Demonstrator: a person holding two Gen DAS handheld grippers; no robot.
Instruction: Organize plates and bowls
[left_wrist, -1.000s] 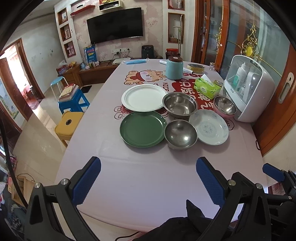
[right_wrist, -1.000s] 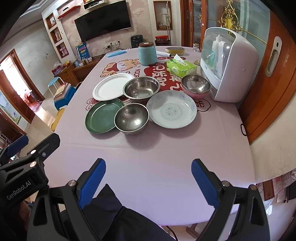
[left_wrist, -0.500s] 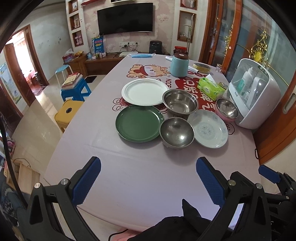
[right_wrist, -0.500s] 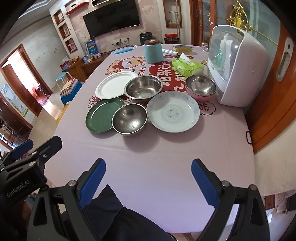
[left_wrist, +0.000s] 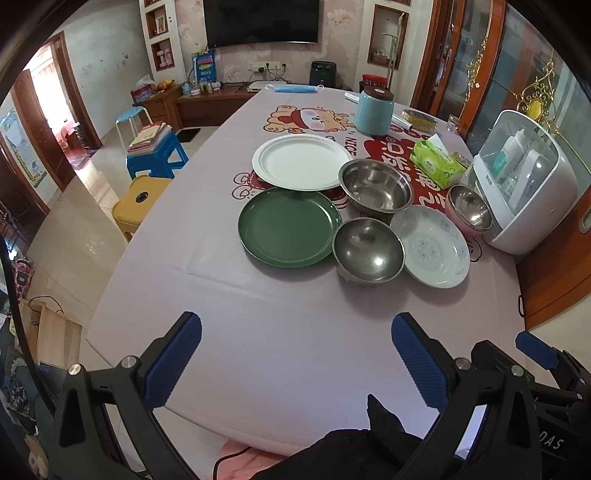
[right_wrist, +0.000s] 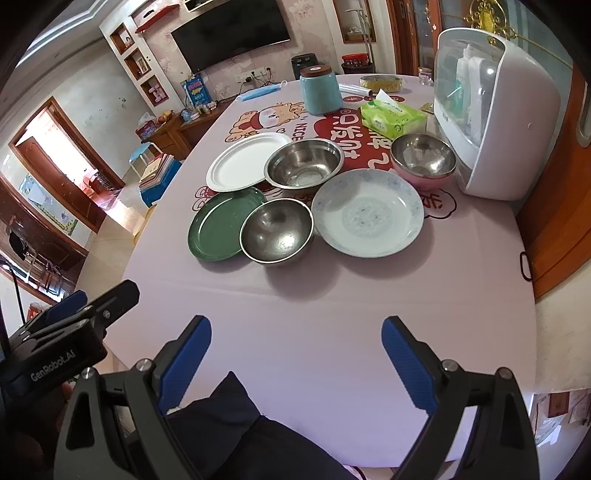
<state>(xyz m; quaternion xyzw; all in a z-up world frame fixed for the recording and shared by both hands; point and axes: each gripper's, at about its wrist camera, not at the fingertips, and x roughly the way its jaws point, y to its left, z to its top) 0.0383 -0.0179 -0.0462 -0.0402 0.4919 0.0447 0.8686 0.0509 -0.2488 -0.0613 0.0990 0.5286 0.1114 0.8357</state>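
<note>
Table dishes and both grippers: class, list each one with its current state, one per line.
Left gripper: open, empty.
Right gripper: open, empty.
White plate: flat, empty.
Green plate: flat, empty.
Patterned plate: flat, empty.
Large steel bowl: upright, empty.
Small steel bowl: upright, empty.
Pink bowl: upright, empty.
Teal canister: lidded.

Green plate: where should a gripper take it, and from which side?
Probably by the near-left rim of the green plate, coming in low from the table's open side. That arc is bare, with free cloth around it, and the raised lip gives the fingers an edge to pinch. The right side crowds against the small steel bowl, and the far edge meets the white plate. Left gripper sits closer.
</note>
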